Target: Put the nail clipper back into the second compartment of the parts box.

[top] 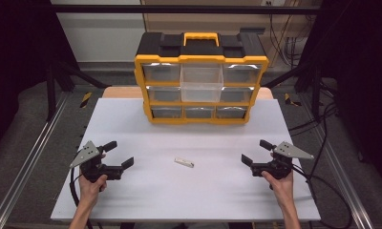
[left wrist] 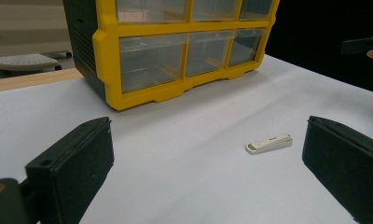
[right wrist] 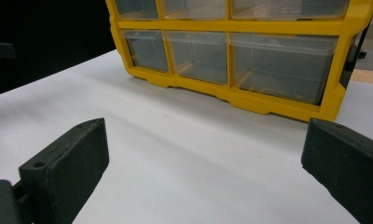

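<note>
My left hand-held gripper (top: 117,153) and my right hand-held gripper (top: 255,152) both rest low over the white desk (top: 132,200) with jaws spread wide and nothing in them, each pointing inward. Behind them the yellow-and-black drawer organizer (top: 201,81) stands at the far edge, its top middle drawer (top: 201,82) pulled out. The small white USB stick (top: 184,162) lies flat between the two, slightly nearer my left, long axis running left to right with a slight tilt; the print on its top face is too small to read.
</note>
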